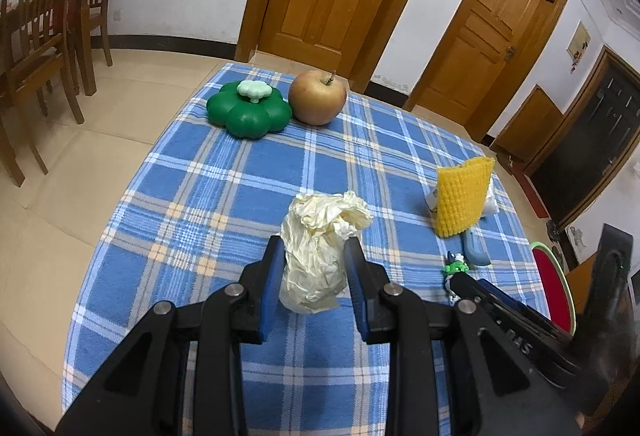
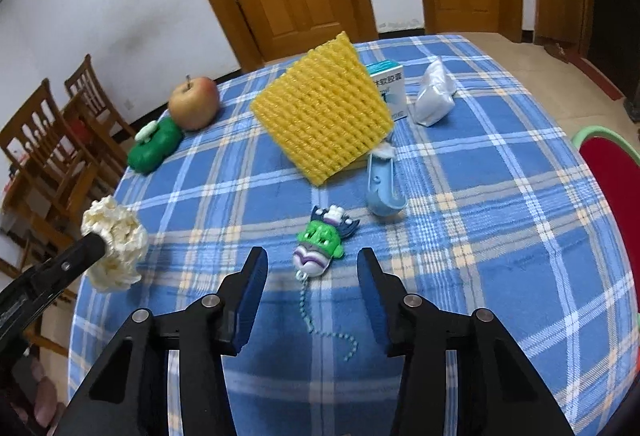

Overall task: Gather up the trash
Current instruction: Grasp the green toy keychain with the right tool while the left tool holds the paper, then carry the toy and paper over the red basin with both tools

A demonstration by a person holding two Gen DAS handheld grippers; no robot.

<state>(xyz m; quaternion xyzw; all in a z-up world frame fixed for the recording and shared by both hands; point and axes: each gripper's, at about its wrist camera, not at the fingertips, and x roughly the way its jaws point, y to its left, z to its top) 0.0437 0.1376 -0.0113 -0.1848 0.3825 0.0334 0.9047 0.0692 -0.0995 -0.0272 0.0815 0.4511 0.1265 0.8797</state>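
The left gripper (image 1: 312, 264) is clenching one crumpled paper wad (image 1: 316, 252) above the table's (image 2: 520, 276) near edge; the right gripper (image 2: 310, 276) is hanging unclenched over one toy keychain (image 2: 320, 244) — one yellow foam net (image 2: 324, 107), one white wrapper (image 2: 434, 93) are awaiting collection.

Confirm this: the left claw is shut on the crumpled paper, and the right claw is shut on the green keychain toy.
Half right. The left claw is shut on the crumpled paper, as stated. But the right claw is not shut on the green keychain toy: the right wrist view shows its pads clear of the toy on both sides, with the toy lying on the checked tablecloth between them.
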